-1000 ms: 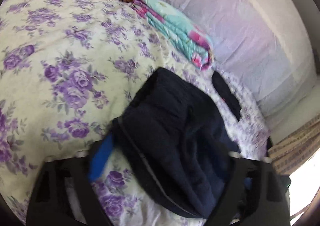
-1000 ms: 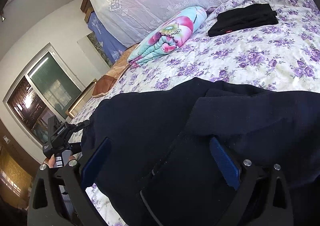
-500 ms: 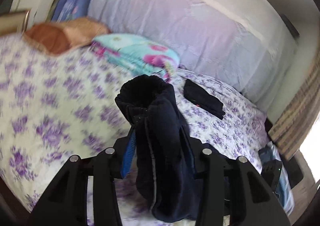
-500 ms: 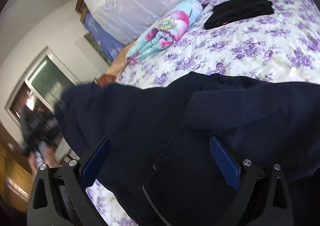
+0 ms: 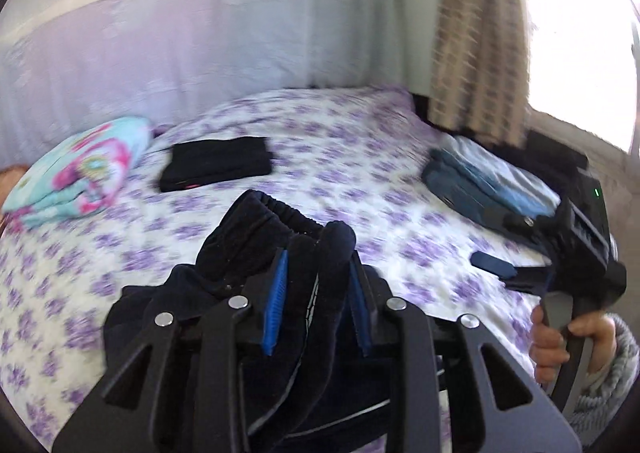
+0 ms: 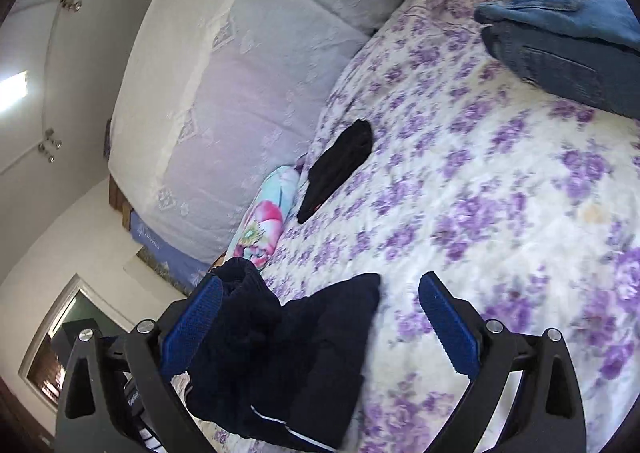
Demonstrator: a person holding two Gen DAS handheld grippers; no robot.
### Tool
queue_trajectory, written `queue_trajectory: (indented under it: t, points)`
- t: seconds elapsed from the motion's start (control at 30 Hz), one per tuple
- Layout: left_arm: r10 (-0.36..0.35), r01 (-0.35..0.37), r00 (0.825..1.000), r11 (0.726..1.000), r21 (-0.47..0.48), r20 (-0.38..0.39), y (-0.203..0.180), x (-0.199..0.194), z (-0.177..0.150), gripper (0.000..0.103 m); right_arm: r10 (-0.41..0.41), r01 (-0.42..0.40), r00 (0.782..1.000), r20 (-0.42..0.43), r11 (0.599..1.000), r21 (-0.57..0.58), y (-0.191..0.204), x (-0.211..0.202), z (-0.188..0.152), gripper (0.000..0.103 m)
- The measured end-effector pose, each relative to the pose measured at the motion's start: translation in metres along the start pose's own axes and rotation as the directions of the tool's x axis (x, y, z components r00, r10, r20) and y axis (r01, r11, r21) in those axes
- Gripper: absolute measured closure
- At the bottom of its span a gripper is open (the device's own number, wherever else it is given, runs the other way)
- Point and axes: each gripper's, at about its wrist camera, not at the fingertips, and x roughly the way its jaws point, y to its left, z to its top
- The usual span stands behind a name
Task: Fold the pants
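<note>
The navy pants point(image 5: 296, 253) are bunched, partly folded, above the floral bedsheet point(image 5: 360, 189). The left gripper point(image 5: 316, 289) is closing on their fabric; the right gripper point(image 6: 320, 317) stands wide, released. Final folds and laying flat remain.

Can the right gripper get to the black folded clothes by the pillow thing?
Probably yes. The right gripper has its jaws wide, with navy pants draped loosely between them. Only bare flowered sheet lies between it and the black clothes, though it would drag the pants along.

Navy pants point(image 5: 256, 253); white bedsheet point(image 5: 360, 189), purple flowers; black folded garment point(image 5: 218, 165).
</note>
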Motion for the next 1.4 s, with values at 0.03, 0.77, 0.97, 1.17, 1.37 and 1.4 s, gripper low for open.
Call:
queue_trajectory:
  t: [0.03, 0.77, 0.97, 1.17, 1.37, 1.4]
  points:
    - [-0.001, 0.001, 1.0, 0.999, 0.038, 0.0, -0.016, 0.007, -0.003, 0.075, -0.009, 0.009, 1.0, 0.008, 1.0, 0.02, -0.009, -0.005, 0.0, 0.004]
    - [0.031, -0.039, 0.998, 0.988, -0.151, -0.053, 0.043, -0.015, -0.047, 0.006, 0.439, -0.421, 0.836, -0.329, 0.898, 0.126, 0.095, 0.075, -0.013, 0.004]
    - [0.036, -0.07, 0.977, 0.985, -0.155, -0.212, 0.068, 0.02, -0.11, 0.005, 0.187, -0.176, 0.937, -0.296, 0.982, 0.064, 0.052, 0.104, -0.021, 0.013]
    - [-0.037, 0.004, 0.993, 0.963, -0.269, -0.116, 0.09, -0.013, -0.104, 0.006, 0.191, -0.184, 0.955, -0.228, 0.982, 0.052, 0.039, 0.052, -0.009, 0.017]
    - [0.038, -0.074, 0.995, 0.909, -0.41, -0.095, 0.144, -0.03, -0.105, 0.005, 0.086, -0.098, 0.964, -0.253, 0.995, -0.033, 0.035, 0.036, -0.022, 0.019]
    - [0.03, -0.077, 0.993, 0.891, -0.448, -0.111, 0.156, -0.027, -0.109, 0.005, 0.078, -0.092, 0.963, -0.258, 0.995, -0.042, 0.035, 0.039, -0.024, 0.024]
